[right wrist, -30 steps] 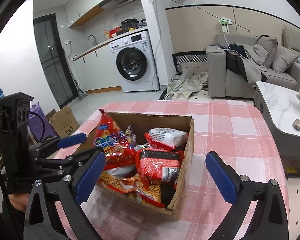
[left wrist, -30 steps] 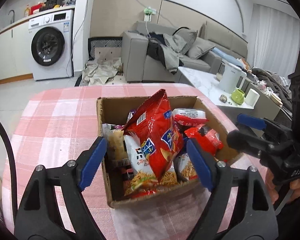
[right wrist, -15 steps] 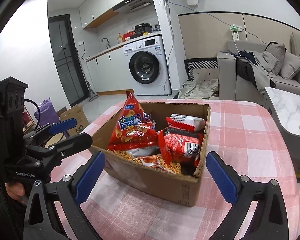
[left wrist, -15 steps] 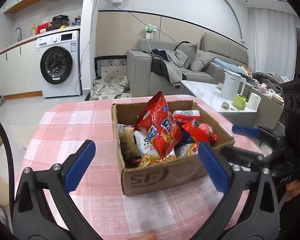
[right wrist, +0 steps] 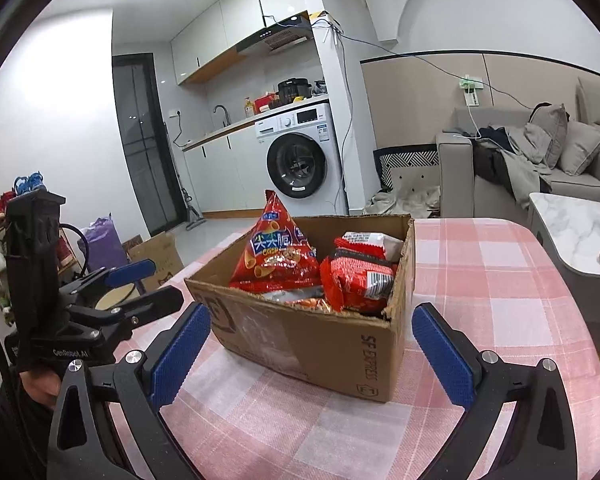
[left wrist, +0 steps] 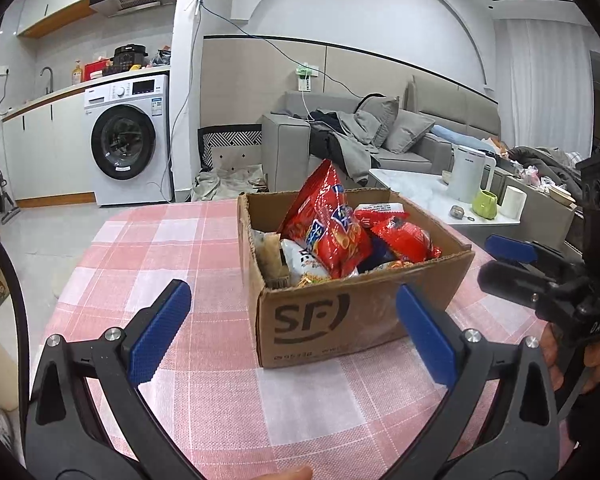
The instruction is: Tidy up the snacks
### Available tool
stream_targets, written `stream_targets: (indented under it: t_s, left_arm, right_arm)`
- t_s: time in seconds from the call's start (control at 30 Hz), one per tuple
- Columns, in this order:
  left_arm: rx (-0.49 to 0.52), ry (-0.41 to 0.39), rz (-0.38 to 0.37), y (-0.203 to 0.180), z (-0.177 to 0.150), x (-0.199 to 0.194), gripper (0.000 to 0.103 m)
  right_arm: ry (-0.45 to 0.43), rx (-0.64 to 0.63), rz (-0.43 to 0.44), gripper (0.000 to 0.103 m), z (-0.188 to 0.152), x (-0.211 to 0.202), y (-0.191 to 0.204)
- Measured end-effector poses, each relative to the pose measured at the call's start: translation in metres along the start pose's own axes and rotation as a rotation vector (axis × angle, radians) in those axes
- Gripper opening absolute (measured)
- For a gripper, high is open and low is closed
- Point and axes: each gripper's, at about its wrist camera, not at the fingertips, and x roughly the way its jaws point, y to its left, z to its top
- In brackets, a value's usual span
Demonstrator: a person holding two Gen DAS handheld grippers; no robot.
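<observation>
A brown cardboard box (left wrist: 340, 316) marked SF stands on the pink checked tablecloth (left wrist: 148, 264); it also shows in the right wrist view (right wrist: 324, 340). Several snack packets fill it. A tall red chip bag (left wrist: 328, 224) stands upright in it (right wrist: 278, 254), with a red noodle packet (right wrist: 356, 276) beside it. My left gripper (left wrist: 296, 332) is open and empty, just in front of the box. My right gripper (right wrist: 312, 352) is open and empty, in front of the box's near corner. Each gripper shows in the other's view, at the side.
The round table's far edge lies behind the box. Beyond are a washing machine (left wrist: 128, 148), a grey sofa (left wrist: 360, 144) and a marble coffee table (left wrist: 440, 200) with a kettle and cups. Cardboard boxes sit on the floor at left (right wrist: 156, 256).
Both grippers have pulled back and dropped lower, from over the box to in front of it. The box's front wall now faces me. The snacks have not moved.
</observation>
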Motion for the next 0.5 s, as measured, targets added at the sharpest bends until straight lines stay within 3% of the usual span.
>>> stream_targets:
  t_s: [0.5]
  left_arm:
    - [0.012,-0.017,0.038,0.003,-0.020,-0.006,0.102]
  right_arm:
    - [-0.038,0.004,-0.018,0.103,-0.017,-0.011,0.003]
